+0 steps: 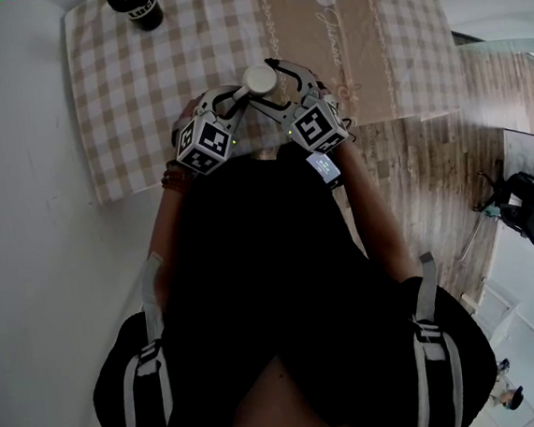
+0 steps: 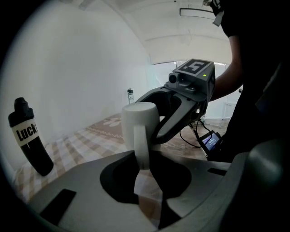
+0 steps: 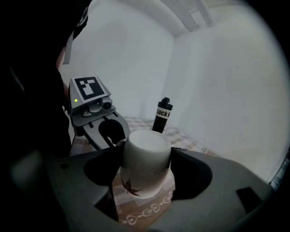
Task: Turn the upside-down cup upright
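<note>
Far off on the checked cloth (image 1: 142,88) over the surface, a black bottle (image 1: 139,6), well apart from the work. Across the lower head view, the person's dark torso (image 1: 274,282). Near the cloth's front edge, a white cup (image 1: 260,78), base up, seemingly just off the cloth. Left gripper (image 2: 145,170) fingers pinched narrowly on the handle (image 2: 141,145); right gripper (image 3: 147,167) fingers clamped on the body. Only in the right gripper view: a brown leaf print (image 3: 130,187) near the rim.
</note>
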A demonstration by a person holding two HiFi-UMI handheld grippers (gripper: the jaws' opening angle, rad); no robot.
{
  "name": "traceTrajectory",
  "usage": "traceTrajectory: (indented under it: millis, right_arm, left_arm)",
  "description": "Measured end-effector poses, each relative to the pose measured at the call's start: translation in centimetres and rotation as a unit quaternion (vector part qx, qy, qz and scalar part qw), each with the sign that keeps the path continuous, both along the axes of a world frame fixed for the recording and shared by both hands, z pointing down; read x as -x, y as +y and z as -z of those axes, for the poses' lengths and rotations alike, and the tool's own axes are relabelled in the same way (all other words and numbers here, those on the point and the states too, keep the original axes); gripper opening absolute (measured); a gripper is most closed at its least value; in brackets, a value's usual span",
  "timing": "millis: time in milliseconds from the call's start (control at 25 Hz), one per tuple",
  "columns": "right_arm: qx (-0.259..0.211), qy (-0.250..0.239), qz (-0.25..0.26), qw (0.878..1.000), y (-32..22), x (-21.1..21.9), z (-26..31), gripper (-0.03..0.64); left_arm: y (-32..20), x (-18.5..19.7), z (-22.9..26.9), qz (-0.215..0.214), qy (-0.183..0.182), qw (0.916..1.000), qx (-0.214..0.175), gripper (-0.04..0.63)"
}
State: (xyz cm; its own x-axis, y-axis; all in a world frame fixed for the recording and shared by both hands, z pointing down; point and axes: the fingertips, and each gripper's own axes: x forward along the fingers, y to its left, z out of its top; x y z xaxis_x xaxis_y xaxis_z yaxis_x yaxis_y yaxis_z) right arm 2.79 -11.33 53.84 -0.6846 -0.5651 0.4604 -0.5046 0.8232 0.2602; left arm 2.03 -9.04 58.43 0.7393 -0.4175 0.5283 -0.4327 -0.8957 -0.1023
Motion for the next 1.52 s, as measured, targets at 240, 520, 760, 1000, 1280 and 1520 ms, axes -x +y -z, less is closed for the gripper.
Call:
traceTrajectory:
  millis: [240, 520, 760, 1000, 1280, 1520]
  right_arm:
    - [0.011, -0.001, 0.002, 1.0, 0.1, 0.1, -0.8, 0.354]
    - [0.034, -0.005, -0.004, 0.999, 0.5, -0.2, -2.1, 0.353]
    - [0.053, 0.002, -0.006, 0.999, 0.8, -0.6, -3.4, 0.351]
    - [0.061, 0.003, -0.003, 0.998, 1.0, -0.8, -4.0, 0.351]
    - [0.066, 0.003, -0.007, 0.998, 1.3, -0.8, -4.1, 0.347]
    - [0.069, 0.001, -0.005, 0.998, 1.2, -0.8, -4.0, 0.345]
  left_arm:
    - [0.2, 0.1, -1.1, -0.006, -0.02, 0.9997, 0.01, 0.081]
    - [0.7, -0.1, -2.1, -0.017, -0.043, 0.9986, 0.026, 0.083]
    - [1.1, -0.1, -3.0, -0.025, -0.061, 0.9972, 0.035, 0.083]
    - [1.4, -0.2, -3.5, -0.026, -0.055, 0.997, 0.048, 0.083]
    - [1.5, -0.3, -3.6, -0.022, -0.042, 0.9967, 0.066, 0.083]
    - [1.4, -0.3, -3.6, -0.019, -0.033, 0.9967, 0.072, 0.081]
